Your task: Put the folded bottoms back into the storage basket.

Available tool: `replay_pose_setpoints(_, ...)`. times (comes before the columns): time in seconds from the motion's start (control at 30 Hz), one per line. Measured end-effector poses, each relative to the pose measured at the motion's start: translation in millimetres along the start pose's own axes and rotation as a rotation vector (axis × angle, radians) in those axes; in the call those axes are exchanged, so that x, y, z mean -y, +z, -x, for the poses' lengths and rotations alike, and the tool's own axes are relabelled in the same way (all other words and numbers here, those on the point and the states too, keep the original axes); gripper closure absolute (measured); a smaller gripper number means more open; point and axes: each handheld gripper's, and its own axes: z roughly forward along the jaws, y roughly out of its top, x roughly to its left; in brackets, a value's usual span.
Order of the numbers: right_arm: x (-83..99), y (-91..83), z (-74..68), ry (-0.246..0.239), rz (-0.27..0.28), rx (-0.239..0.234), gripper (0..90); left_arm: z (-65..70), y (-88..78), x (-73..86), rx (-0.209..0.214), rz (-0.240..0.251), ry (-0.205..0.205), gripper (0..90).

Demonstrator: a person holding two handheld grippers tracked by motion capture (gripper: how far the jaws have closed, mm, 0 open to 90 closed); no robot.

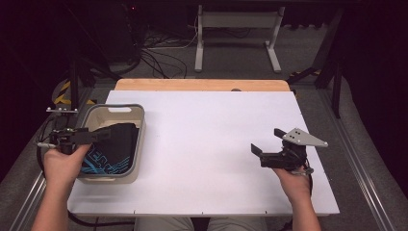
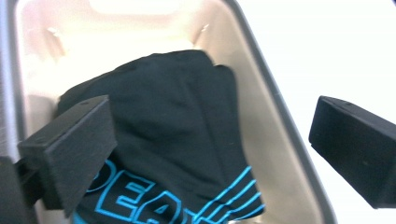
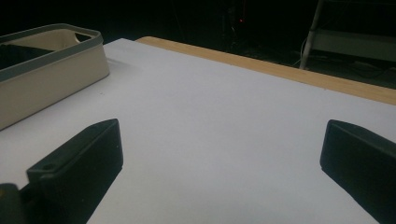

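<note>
Beige bin [image 1: 136, 144] sitting at the white table's [image 1: 207, 144] left edge, black shirt with blue print [image 2: 187, 140] lying inside it, left gripper [image 2: 210, 154] hovering above with jaws spread and empty, right gripper [image 3: 219, 158] hanging wide over bare tabletop.

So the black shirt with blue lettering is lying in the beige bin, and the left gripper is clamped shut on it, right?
Not quite. The black shirt does lie in the beige bin, but the left gripper is open above it, jaws wide apart and holding nothing. The left gripper view shows this.
</note>
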Motion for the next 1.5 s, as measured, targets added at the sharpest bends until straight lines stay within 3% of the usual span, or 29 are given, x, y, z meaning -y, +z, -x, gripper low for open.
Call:
replay_pose_setpoints(0.13, -0.1, -0.4, 0.1, -0.002, 0.001, 0.001, 0.1, -0.1, 1.6, -2.1, -0.044, -0.041, 0.003, 33.6)
replay_pose_setpoints(0.33, -0.6, -1.3, 0.5, -0.005, 0.005, 0.006, 0.1, -7.1, 8.7, -4.7, -0.115, -0.104, -0.032, 58.1)
replay_pose_setpoints(0.57, -0.9, -2.5, 0.9, -0.004, 0.007, 0.012, 0.1, -24.4, 26.0, -9.4, -0.253, -0.208, -0.082, 82.8)
replay_pose_setpoints(0.77, -0.8, -2.4, 1.1, -0.003, 0.006, 0.013, 0.1, -30.4, 47.9, -13.9, -0.39, -0.32, -0.063, 88.2)
replay_pose_setpoints(1.0, -0.5, -2.2, 1.7, -0.003, 0.004, 0.015, 0.2, -26.9, 79.7, -14.3, -0.484, -0.443, 0.013, 89.7)
replay_pose_setpoints(1.27, 0.2, -1.9, 2.6, -0.004, 0.001, 0.017, 0.2, -28.2, 102.9, -15.5, -0.516, -0.494, 0.018, 89.7)
replay_pose_setpoints(1.4, 0.3, -1.4, 2.7, -0.003, -0.002, 0.016, 0.1, -29.9, 98.2, -16.6, -0.502, -0.471, 0.005, 89.7)
replay_pose_setpoints(1.5, 0.0, -2.0, 2.2, -0.002, 0.002, 0.015, 0.2, -28.2, 86.5, -16.8, -0.471, -0.411, -0.008, 87.5)
